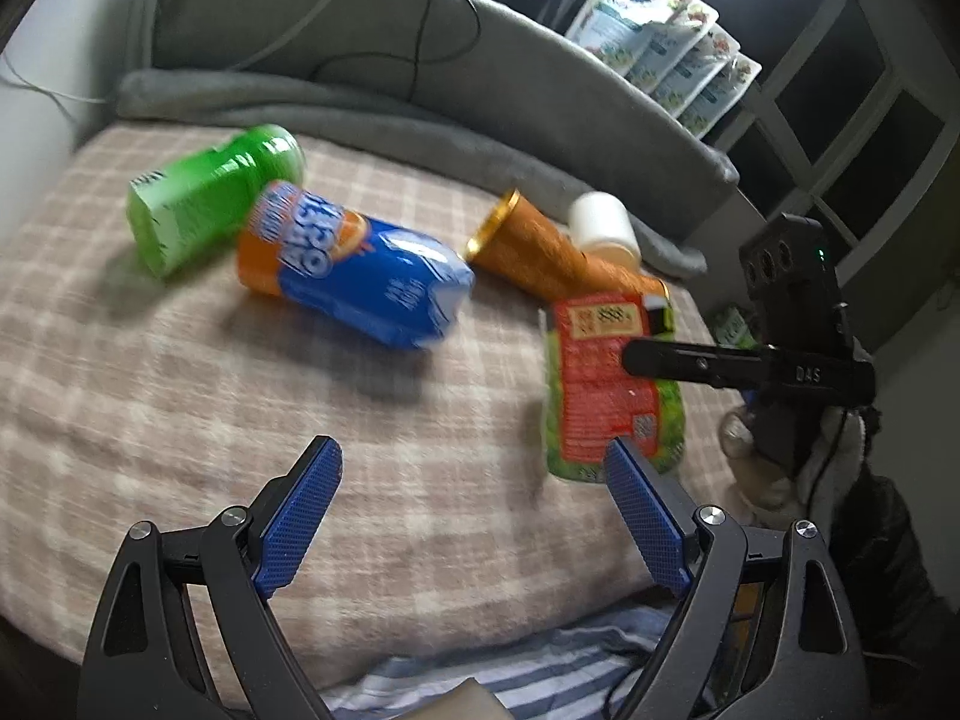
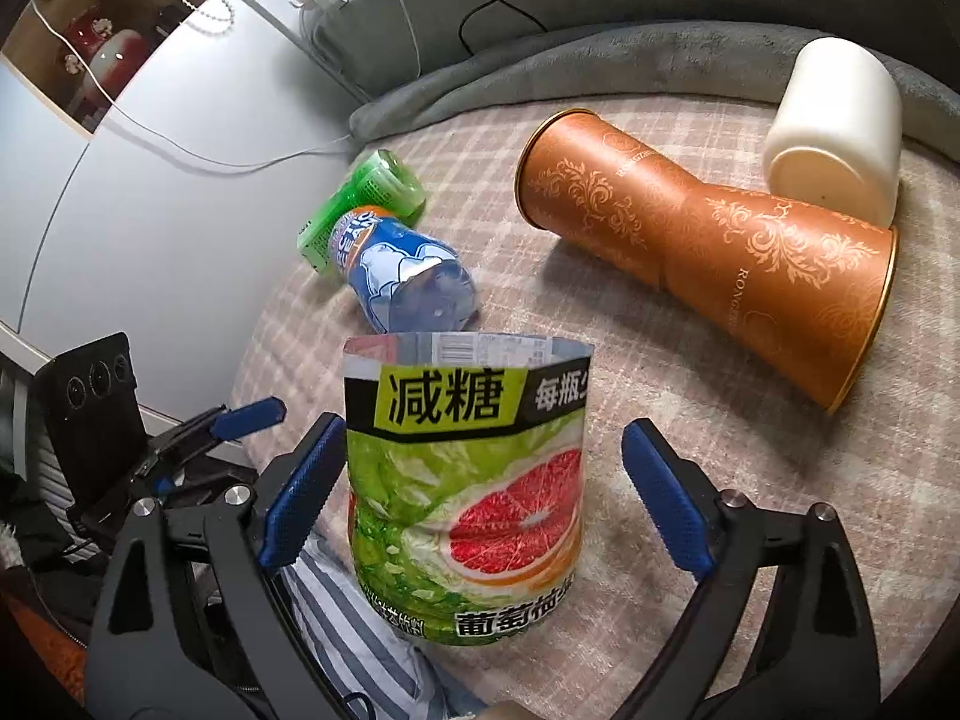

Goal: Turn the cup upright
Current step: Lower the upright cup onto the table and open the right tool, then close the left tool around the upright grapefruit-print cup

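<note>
Jaws of both the right gripper and the left gripper stand open, the right's astride the grapefruit-label cup on the bed; thin, light, crushable—grip mid-wall gently.

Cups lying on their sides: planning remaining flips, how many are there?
4: green cup far left, blue cup touching it, orange cup right, white cup behind. Grapefruit cup stands upright.

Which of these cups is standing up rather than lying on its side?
The grapefruit-label cup, standing between the open right gripper's fingers; the others lie on their sides.
</note>
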